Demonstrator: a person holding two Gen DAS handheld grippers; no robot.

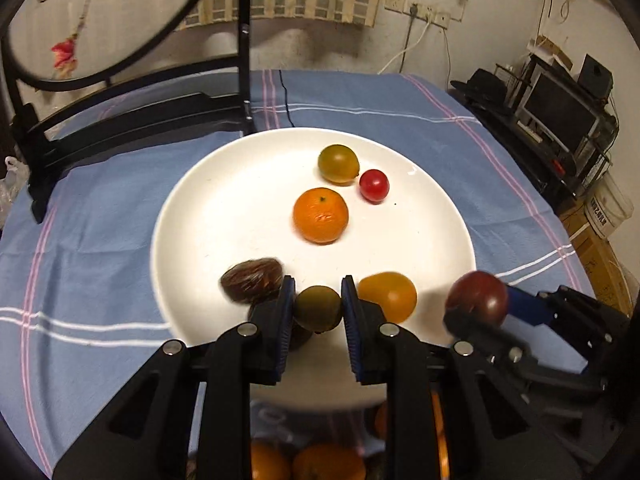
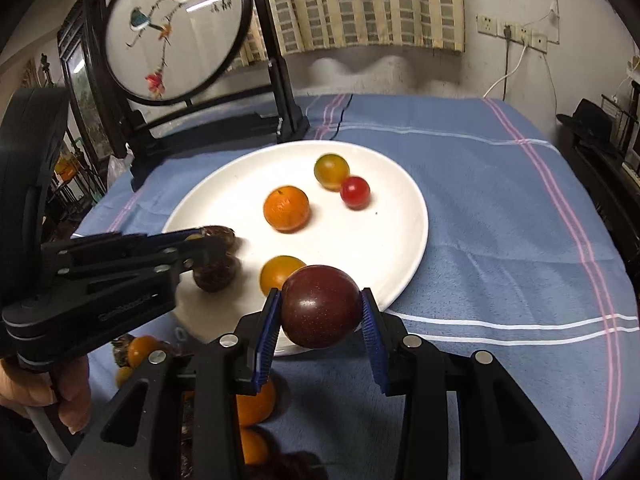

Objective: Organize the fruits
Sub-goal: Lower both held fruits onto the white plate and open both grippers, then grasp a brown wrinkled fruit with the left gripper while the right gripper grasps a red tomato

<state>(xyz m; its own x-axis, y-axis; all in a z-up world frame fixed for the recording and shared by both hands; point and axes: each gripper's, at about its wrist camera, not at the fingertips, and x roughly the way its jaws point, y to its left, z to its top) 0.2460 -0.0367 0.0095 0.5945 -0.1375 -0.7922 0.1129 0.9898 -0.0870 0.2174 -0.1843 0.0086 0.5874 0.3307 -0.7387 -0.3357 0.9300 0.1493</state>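
A white plate (image 1: 208, 216) on the blue cloth holds a mandarin (image 1: 320, 215), a green-orange tomato (image 1: 338, 163), a red cherry tomato (image 1: 374, 185), a yellow-orange tomato (image 1: 388, 295) and a brown date (image 1: 251, 280). My left gripper (image 1: 317, 307) is shut on a small olive-green fruit (image 1: 318, 307) just above the plate's near edge. My right gripper (image 2: 320, 312) is shut on a dark red plum (image 2: 320, 306) held over the plate's near right rim (image 2: 404, 280). The plum also shows in the left wrist view (image 1: 477, 298). A second dark date (image 2: 216, 274) lies under the left gripper's fingers (image 2: 188, 248).
More mandarins and dark fruit lie on the cloth in front of the plate, below the grippers (image 2: 256, 400). A black-framed round embroidery screen (image 2: 176, 28) stands at the back left of the table. A black cable (image 1: 286, 96) runs over the far edge. Shelves with electronics stand at right (image 1: 560, 108).
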